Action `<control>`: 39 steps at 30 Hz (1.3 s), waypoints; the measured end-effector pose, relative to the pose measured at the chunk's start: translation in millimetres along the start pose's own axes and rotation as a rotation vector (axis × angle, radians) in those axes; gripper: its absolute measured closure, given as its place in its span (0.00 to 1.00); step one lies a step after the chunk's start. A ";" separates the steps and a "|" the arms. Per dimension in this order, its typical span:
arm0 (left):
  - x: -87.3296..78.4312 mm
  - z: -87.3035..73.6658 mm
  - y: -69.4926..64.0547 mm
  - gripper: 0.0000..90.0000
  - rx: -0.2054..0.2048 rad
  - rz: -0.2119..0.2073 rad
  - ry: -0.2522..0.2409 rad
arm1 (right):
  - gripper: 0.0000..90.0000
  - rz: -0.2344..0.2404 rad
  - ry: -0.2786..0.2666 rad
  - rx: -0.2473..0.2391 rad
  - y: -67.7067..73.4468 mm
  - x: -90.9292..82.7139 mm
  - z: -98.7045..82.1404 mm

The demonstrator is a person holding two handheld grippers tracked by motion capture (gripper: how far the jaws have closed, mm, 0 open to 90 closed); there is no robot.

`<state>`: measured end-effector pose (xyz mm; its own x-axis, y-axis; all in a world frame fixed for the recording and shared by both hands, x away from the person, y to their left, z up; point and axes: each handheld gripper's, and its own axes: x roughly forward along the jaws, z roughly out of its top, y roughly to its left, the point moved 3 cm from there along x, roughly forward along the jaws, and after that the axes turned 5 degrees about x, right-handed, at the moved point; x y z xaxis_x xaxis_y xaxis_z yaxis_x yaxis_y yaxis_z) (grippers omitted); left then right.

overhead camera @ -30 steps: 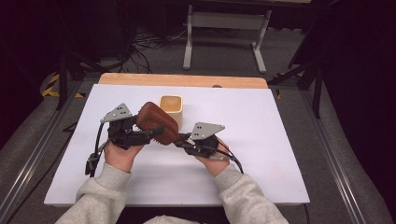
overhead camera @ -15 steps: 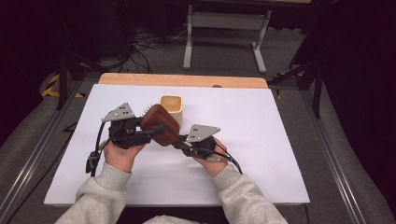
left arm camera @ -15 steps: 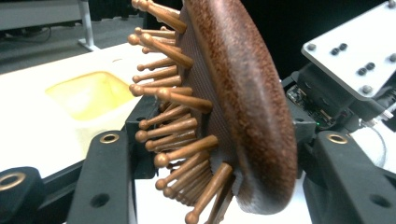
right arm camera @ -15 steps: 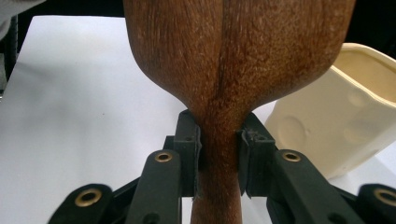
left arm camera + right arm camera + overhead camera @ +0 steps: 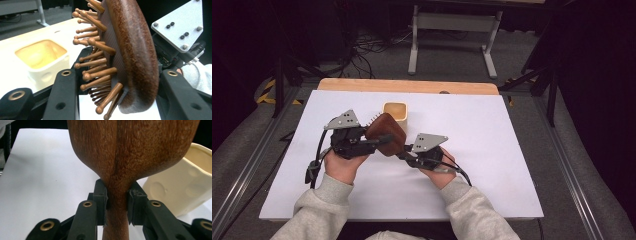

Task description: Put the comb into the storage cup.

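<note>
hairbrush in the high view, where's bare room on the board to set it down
The white board is bare right of the cream cup, out to its right edge, along the near edge either side of the sleeves, and at the far left corner. It is crowded mid-board, where both grippers hold the wooden hairbrush just in front of the cup.

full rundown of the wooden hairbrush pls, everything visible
The dark brown wooden paddle hairbrush has a broad rounded head with a grainy back, narrowing to a neck and handle. A dark textured cushion carries many round-tipped wooden pins. It is held off the white table, tilted, in front of the cream square cup. The right hand-held gripper clamps its neck. The left hand-held gripper, whose jaws have just been closing, has the head between them, pins to one side, back to the other.
</note>
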<state>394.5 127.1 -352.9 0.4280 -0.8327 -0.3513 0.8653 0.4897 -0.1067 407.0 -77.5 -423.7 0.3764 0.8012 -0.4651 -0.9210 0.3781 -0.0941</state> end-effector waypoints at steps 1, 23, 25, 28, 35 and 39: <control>-0.1 0.0 0.2 0.61 -0.007 -0.007 0.000 | 0.81 0.004 -0.004 0.002 -0.2 -0.2 0.0; -7.6 12.4 2.2 0.65 0.014 -0.022 0.002 | 0.48 0.051 -0.106 0.044 -7.4 -14.6 6.7; -8.9 15.7 3.2 0.65 0.015 -0.016 0.004 | 0.40 0.050 -0.116 0.042 -7.8 -17.4 7.9; -11.6 22.1 6.4 0.65 0.027 -0.005 0.010 | 0.30 0.041 -0.130 0.054 -9.1 -21.5 9.3; -15.9 42.0 14.8 0.65 0.045 0.015 0.021 | 0.14 0.019 -0.151 0.087 -12.5 -32.6 10.8; -16.8 52.3 19.3 0.65 0.052 0.024 0.025 | 0.12 0.008 -0.163 0.094 -13.3 -42.1 10.5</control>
<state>417.7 137.0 -300.4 0.4430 -0.8135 -0.3768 0.8673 0.4953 -0.0499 404.5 -111.4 -393.7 0.3877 0.8659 -0.3162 -0.9133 0.4073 -0.0045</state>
